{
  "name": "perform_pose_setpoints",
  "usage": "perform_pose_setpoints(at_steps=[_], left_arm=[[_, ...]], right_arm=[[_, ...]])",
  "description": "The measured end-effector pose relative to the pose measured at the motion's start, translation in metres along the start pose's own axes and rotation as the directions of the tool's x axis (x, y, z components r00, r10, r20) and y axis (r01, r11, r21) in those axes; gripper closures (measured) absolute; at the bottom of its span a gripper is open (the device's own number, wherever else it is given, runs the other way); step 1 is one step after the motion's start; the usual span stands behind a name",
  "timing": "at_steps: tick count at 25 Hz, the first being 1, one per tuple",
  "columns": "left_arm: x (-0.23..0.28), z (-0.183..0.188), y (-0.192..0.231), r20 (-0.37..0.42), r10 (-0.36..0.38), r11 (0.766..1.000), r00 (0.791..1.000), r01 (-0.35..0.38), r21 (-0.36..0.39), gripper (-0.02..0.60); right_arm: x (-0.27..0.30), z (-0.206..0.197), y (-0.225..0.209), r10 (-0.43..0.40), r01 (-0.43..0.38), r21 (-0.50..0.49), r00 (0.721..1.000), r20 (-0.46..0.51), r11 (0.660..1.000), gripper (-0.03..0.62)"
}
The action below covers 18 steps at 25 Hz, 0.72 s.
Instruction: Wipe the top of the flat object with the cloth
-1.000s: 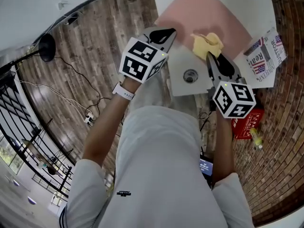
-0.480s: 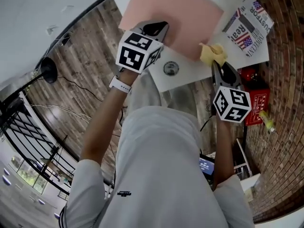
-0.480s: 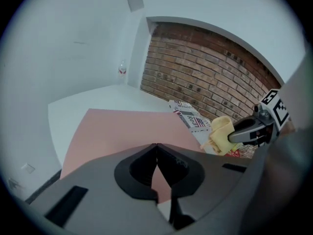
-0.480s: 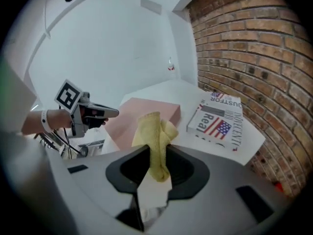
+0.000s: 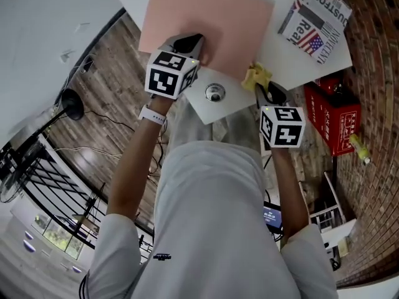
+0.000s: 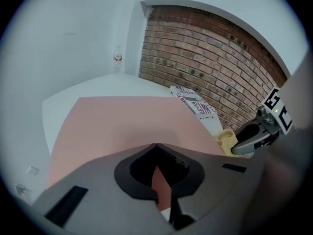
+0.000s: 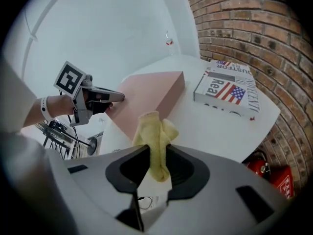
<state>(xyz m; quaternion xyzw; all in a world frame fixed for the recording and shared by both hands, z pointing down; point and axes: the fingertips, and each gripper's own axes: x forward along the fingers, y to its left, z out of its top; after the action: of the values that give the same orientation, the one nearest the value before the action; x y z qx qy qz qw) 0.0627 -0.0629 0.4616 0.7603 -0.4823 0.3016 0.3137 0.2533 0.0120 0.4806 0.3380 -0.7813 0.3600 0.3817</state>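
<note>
Cloth (image 7: pixel 155 136), soft and limp, sits clamped mid-fold in the right hand-held gripper (image 7: pixel 156 153), just beside the stiff pink flat object (image 5: pixel 206 17). The left hand-held gripper (image 6: pixel 156 147), jaws together, rests at its near edge.

We get bright, even, diffuse light with only faint shadows; the white table (image 5: pixel 277 52) nearly washes out, while the pink board (image 5: pixel 212 11) looks matte. Both gripper views bow hard towards dark round rims. The left gripper (image 6: pixel 155 147) blurs up close; the yellow cloth (image 7: pixel 154 131) in the right gripper (image 7: pixel 157 149) stays sharp.
</note>
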Motion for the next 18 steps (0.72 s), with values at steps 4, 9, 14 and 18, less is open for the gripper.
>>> perform_pose_setpoints(at_steps=[4, 9, 14, 18], left_arm=[[0.0, -0.001, -0.001, 0.011, 0.009, 1.0, 1.0, -0.009, 0.017, 0.563], [0.002, -0.001, -0.004, 0.007, 0.01, 1.0, 1.0, -0.01, 0.007, 0.563], [0.0, -0.003, -0.002, 0.0, 0.007, 1.0, 1.0, -0.007, 0.019, 0.563], [0.003, -0.002, -0.005, -0.002, 0.002, 1.0, 1.0, -0.002, 0.011, 0.563]], right_arm=[[0.016, 0.005, -0.008, 0.032, -0.032, 0.021, 0.999, 0.012, 0.999, 0.484], [0.021, 0.033, -0.026, 0.018, -0.02, 0.036, 0.998, 0.054, 0.999, 0.484], [0.023, 0.075, -0.041, -0.03, 0.026, 0.036, 0.992, 0.124, 0.999, 0.484], [0.024, 0.109, -0.059, -0.062, 0.059, 0.023, 0.983, 0.173, 0.998, 0.484]])
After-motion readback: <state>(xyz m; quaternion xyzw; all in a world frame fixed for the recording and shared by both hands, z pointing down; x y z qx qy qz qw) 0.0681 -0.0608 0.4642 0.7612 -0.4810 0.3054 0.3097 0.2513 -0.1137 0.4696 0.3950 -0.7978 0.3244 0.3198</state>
